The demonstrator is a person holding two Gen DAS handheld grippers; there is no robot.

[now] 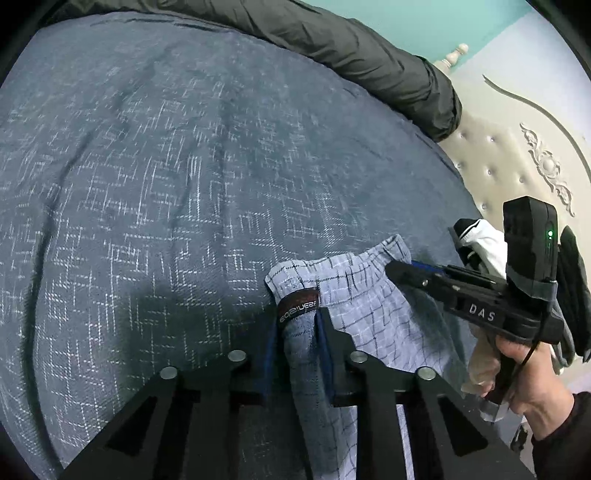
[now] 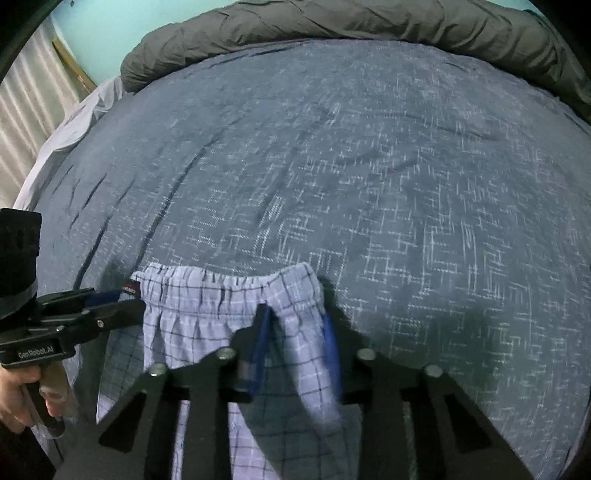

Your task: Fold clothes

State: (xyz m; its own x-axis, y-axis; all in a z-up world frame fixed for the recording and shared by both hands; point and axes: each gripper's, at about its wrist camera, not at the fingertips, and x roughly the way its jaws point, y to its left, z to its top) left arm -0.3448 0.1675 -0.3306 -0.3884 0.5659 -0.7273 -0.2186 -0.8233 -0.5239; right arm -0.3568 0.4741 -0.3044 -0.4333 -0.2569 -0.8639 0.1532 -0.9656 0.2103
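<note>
Left wrist view, lower centre: left gripper (image 1: 301,328) and right gripper (image 2: 295,325) are both pinching the checked pyjama trousers (image 2: 221,295) at their gathered waistband — light, limp, best held there.

Thin checked woven cloth shorts (image 2: 207,295) between matt black plastic left gripper (image 1: 300,332) fingers; beyond, coarse matt slub-weave bedspread (image 1: 166,166); farther, crinkled matt grey quilt (image 2: 332,22).

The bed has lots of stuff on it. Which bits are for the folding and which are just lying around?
For the folding: checked shorts, left gripper, right gripper.

Just lying about: dark grey duvet, blue bedspread, black-and-white clothes, headboard.
</note>
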